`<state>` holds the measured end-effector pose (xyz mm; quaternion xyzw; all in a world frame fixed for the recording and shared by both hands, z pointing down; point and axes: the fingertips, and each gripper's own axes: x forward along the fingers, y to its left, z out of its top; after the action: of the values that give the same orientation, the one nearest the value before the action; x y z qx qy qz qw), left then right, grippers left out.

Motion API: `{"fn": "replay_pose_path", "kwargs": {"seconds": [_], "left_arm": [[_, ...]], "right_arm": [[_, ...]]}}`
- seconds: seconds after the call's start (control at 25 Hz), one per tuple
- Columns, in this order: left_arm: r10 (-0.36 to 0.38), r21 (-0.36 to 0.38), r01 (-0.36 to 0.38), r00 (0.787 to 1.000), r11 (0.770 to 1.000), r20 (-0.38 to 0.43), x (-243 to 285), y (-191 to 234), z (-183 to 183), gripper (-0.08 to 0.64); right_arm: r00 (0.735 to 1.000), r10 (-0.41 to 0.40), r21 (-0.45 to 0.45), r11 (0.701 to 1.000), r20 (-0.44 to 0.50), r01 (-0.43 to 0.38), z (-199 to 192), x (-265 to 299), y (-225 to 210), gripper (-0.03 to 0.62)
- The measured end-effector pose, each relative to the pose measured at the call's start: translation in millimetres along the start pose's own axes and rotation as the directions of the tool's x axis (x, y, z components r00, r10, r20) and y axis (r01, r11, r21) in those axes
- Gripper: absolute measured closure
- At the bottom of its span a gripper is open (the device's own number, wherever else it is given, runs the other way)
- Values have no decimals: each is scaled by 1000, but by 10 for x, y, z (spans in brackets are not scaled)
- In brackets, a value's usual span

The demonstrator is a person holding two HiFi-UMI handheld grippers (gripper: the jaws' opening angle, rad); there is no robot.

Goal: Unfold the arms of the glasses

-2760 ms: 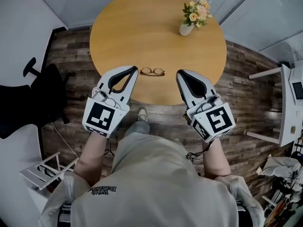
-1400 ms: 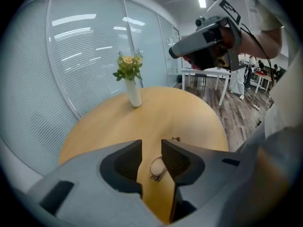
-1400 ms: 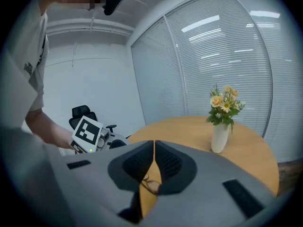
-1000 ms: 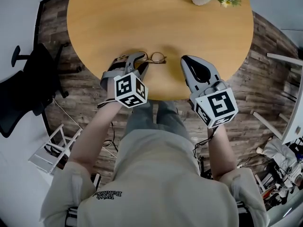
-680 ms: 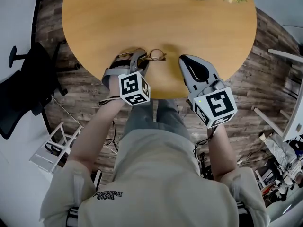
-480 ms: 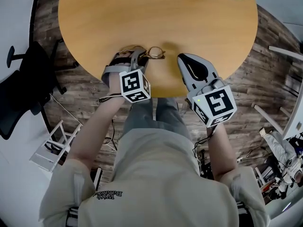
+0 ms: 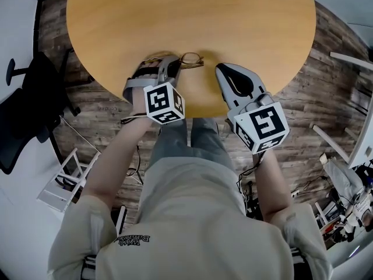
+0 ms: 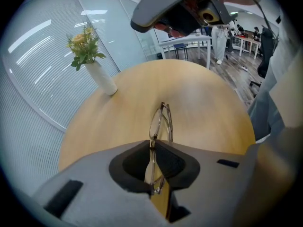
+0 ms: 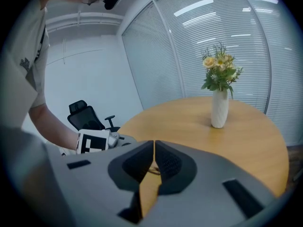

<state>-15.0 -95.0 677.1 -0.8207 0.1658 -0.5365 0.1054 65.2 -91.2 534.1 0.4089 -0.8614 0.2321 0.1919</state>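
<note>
On table (image 8: 203,103), left gripper (image 8: 152,144) jaws just closing on glasses (image 8: 161,122), vase (image 8: 103,78) beyond

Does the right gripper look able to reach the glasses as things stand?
Probably yes, once its shut jaws open: only bare table separates the right gripper from the glasses, on whose far end the left gripper has just closed its jaws.

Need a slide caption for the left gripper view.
Left claw, jaws just closed, pinches one end of the folded glasses at the round wooden table; flower vase behind.
</note>
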Motion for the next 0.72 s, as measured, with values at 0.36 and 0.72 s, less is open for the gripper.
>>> {"fn": "replay_pose_path", "kwargs": {"seconds": [0.36, 0.72], "left_arm": [[52, -62, -48, 996, 997, 68, -299, 247, 201, 514], [131, -266, -75, 971, 961, 200, -948, 674, 498, 514]], "right_arm": [[1000, -4, 57, 998, 26, 3, 141, -153, 46, 561], [987, 0, -22, 1000, 163, 4, 620, -392, 164, 561]]}}
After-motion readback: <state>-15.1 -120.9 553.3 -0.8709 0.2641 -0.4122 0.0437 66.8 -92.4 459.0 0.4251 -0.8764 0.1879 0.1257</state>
